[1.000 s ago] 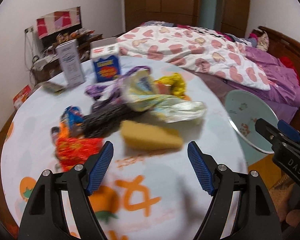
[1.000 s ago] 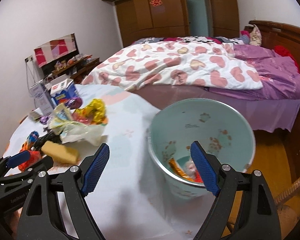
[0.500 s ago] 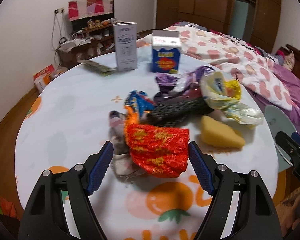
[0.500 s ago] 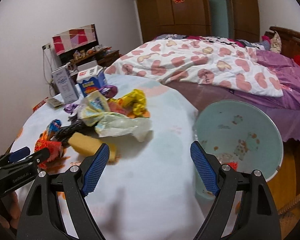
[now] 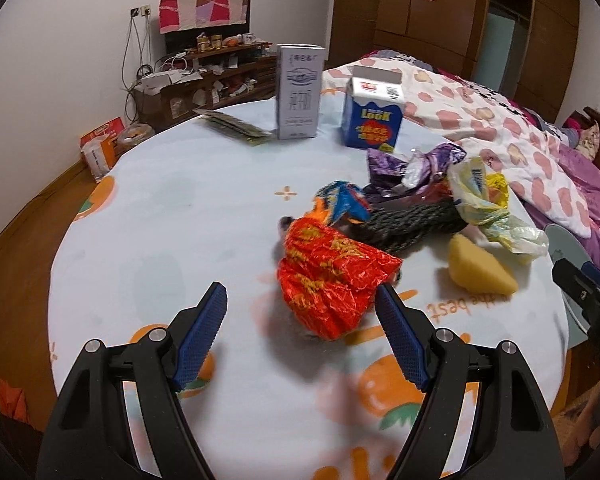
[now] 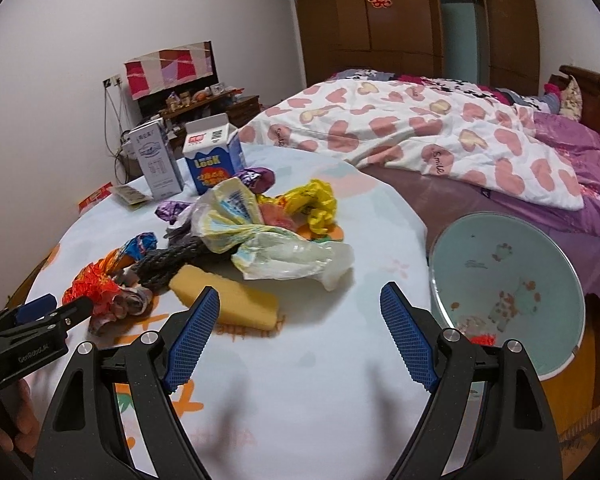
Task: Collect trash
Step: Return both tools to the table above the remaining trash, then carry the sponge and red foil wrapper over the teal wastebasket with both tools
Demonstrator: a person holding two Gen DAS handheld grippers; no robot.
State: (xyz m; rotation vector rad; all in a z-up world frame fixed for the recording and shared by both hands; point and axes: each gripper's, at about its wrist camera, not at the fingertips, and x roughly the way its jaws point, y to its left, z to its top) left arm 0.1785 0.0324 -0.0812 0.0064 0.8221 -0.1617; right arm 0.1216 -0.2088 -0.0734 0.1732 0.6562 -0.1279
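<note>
A pile of trash lies on the round table: a crumpled red wrapper [image 5: 332,276], a yellow sponge [image 5: 480,270], a dark rope [image 5: 412,222], a clear plastic bag [image 6: 284,252], and purple and yellow wrappers. My left gripper [image 5: 300,336] is open and empty, just short of the red wrapper, which sits nearer its right finger. My right gripper [image 6: 296,340] is open and empty above the table, with the sponge [image 6: 228,304] by its left finger. A pale blue trash bin [image 6: 504,276] stands beside the table at the right, with some trash inside.
A blue milk carton [image 5: 374,114] and a grey carton [image 5: 300,98] stand at the table's far side, with a flat packet [image 5: 234,128] beside them. A bed with a heart quilt [image 6: 420,128] lies behind. The table's edge [image 5: 66,240] curves at left.
My left gripper has swung left from the sponge to face the red wrapper. My right gripper has turned left from over the bin toward the table and the trash pile.
</note>
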